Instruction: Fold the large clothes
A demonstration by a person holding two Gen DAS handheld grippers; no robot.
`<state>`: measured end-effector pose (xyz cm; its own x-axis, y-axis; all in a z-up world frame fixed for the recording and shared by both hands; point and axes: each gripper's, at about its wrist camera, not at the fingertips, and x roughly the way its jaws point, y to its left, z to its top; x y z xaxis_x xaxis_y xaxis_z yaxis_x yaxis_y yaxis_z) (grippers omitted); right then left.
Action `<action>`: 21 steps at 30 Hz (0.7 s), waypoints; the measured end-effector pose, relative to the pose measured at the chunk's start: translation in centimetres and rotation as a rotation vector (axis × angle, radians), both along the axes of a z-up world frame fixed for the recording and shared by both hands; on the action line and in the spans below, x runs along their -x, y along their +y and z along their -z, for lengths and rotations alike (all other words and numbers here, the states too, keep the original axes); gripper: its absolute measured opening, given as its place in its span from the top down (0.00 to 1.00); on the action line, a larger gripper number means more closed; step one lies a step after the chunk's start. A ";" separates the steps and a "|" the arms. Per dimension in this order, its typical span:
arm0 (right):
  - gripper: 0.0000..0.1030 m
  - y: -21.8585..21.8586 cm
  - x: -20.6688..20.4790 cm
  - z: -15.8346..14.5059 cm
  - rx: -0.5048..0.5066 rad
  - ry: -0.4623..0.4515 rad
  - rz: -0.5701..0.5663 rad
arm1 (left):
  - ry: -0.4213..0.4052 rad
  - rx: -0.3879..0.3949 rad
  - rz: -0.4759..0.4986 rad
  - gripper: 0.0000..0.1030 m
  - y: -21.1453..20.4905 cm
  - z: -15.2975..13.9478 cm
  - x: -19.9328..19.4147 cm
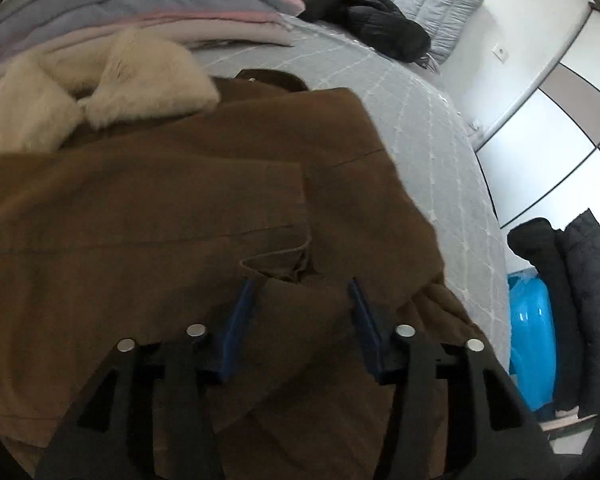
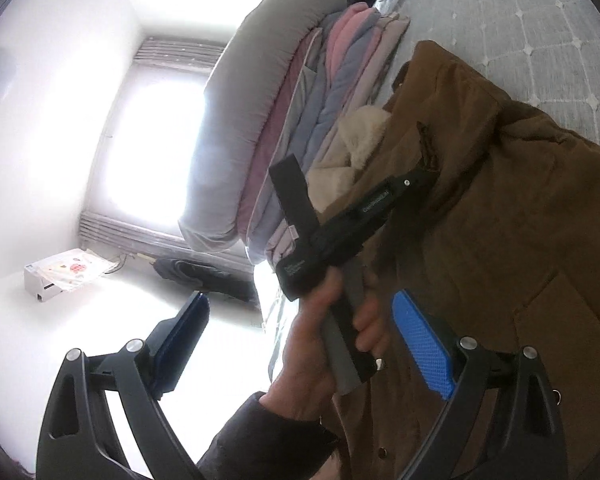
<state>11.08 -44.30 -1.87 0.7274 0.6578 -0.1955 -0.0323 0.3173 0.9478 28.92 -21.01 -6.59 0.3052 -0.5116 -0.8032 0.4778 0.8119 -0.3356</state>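
A brown coat (image 1: pixel 160 208) with a cream fur collar (image 1: pixel 112 88) lies spread on the grey quilted bed (image 1: pixel 428 128). My left gripper (image 1: pixel 302 304) is open just over the coat, near a folded sleeve cuff (image 1: pixel 284 260), holding nothing. In the right wrist view the coat (image 2: pixel 520 220) lies on the bed (image 2: pixel 540 24), and the left gripper's body (image 2: pixel 348 220) rests on it in a hand (image 2: pixel 324 340). My right gripper (image 2: pixel 304 320) is open and empty, raised beside the bed above the floor.
A stack of folded pink, blue and grey bedding (image 1: pixel 148 12) lies behind the collar, also in the right wrist view (image 2: pixel 300 120). A black jacket (image 1: pixel 372 20) lies on the far bed. Dark coats (image 1: pixel 572 300) and a blue object (image 1: pixel 532 340) stand by the bed's right edge.
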 end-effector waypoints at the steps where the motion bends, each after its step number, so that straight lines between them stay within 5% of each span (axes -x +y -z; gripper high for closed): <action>1: 0.12 0.0 0.0 0.4 -0.001 0.004 0.007 | 0.000 0.013 0.009 0.55 0.3 -0.7 0.0; 5: 0.12 -0.6 -0.1 0.7 -0.008 0.023 0.037 | 0.026 0.137 0.023 0.54 4.0 -3.7 1.9; 8: 0.12 -1.8 0.3 -0.4 0.043 -0.010 0.050 | 0.041 0.249 0.020 0.35 10.3 -6.4 5.7; 11: 0.12 -3.2 1.7 -2.5 0.226 -0.042 0.027 | -0.001 0.312 -0.032 0.13 19.2 -9.1 12.0; 13: 0.07 -4.6 4.0 -2.3 0.298 -0.044 -0.009 | 0.001 0.334 -0.076 0.10 24.5 -9.8 15.4; 16: 0.07 -7.1 7.8 -0.3 0.450 0.055 -0.060 | 0.030 0.310 -0.182 0.08 33.1 -8.7 21.0; 21: 0.07 -12.2 12.5 4.1 0.512 0.257 -0.076 | 0.116 0.303 -0.393 0.08 42.7 -3.7 26.8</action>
